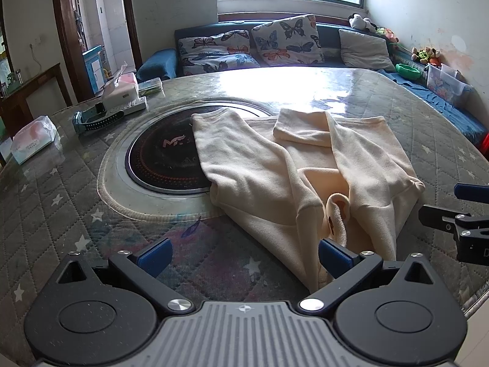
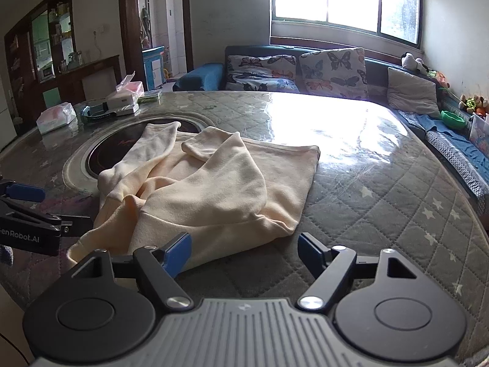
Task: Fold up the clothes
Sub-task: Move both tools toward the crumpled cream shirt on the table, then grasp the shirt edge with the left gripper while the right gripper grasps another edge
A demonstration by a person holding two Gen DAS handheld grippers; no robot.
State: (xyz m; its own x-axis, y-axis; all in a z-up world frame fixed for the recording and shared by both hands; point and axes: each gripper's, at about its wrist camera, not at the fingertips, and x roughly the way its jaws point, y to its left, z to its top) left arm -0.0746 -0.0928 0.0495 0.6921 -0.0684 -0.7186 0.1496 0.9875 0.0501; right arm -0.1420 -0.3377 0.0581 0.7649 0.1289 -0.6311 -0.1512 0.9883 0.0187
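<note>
The sweater (image 1: 305, 165) lies on the table (image 1: 61, 202), partly over the cooktop (image 1: 165, 159).

This is a lived-in home, a living and dining room in one. A dark blue sofa (image 2: 379, 70) runs under a wide window (image 2: 345, 0), carrying butterfly-print cushions (image 1: 287, 41) and a plain grey cushion (image 2: 412, 91). Soft plush toys (image 1: 424, 54) and a black-and-white stuffed animal (image 1: 360, 22) sit along the sofa back. The round worktop (image 2: 382, 189) wears a grey quilted star-pattern cover under clear plastic, with a black round induction hob (image 1: 165, 159) set in its middle. Soft plastic tissue packs (image 2: 56, 116) lie on it. A dark wooden glass-fronted cabinet (image 2: 42, 42) holds jars, beside a dark-framed doorway (image 1: 101, 21).
</note>
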